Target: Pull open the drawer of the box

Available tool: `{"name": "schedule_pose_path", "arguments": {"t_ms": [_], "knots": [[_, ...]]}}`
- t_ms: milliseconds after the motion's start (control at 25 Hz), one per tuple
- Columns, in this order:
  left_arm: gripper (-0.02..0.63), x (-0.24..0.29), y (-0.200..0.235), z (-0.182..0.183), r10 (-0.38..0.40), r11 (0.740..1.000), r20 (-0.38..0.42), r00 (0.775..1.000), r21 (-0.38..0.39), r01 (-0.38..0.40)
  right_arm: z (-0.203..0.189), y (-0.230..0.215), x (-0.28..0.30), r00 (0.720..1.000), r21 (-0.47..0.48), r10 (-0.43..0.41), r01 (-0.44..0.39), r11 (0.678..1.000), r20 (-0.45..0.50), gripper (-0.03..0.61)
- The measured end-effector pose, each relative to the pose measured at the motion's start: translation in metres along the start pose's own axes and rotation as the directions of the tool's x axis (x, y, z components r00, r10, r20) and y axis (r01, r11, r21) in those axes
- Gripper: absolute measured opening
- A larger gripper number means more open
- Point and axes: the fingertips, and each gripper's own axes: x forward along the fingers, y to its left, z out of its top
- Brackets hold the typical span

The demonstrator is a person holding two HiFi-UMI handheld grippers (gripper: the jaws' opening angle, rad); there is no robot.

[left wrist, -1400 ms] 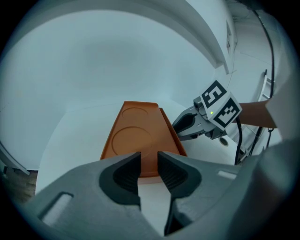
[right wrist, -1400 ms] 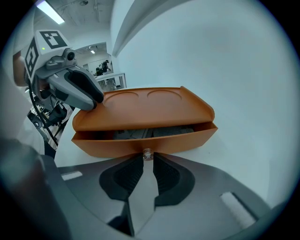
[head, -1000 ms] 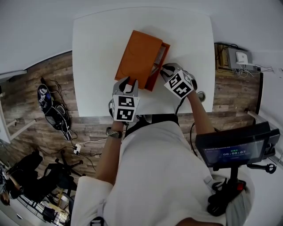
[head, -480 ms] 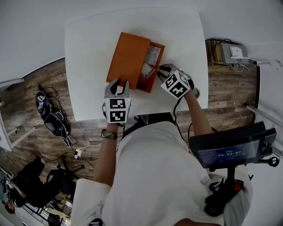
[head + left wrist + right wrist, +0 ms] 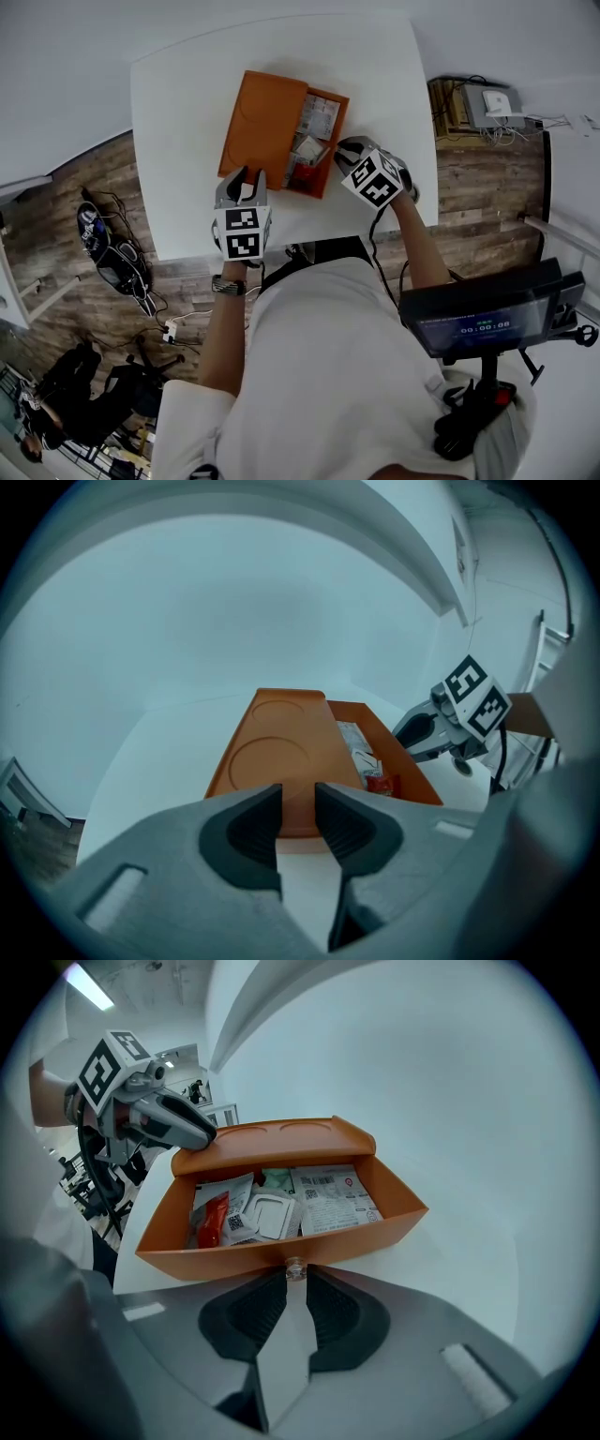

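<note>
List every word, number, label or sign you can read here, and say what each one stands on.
"00:00:0", last digit too blurred to read: timer on the screen at the person's right.
Packets in the drawer: printed lines and square codes, too small to read.
Right marker cube and left marker cube: black-and-white square patterns only, no words.
Orange box and knob: no print visible.

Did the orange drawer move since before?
Yes. The drawer has slid farther out of the orange box, toward the right gripper, whose jaws hold its knob.
</note>
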Motion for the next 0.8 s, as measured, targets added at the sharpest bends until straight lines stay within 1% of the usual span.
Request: {"name": "schedule_pose_path", "arguments": {"t_ms": [560, 800], "knots": [[0.112, 0.0, 0.002, 0.001, 0.002, 1.0, 0.01, 1.0, -0.004, -0.002, -0.02, -0.01, -0.01, 1.0, 0.062, -0.018, 0.019, 0.998, -0.016, 0.07], [0.112, 0.0, 0.003, 0.002, 0.0, 1.0, 0.01, 1.0, -0.003, 0.0, -0.019, -0.01, -0.012, 1.0, 0.085, -0.03, 0.03, 0.996, -0.006, 0.071]]}}
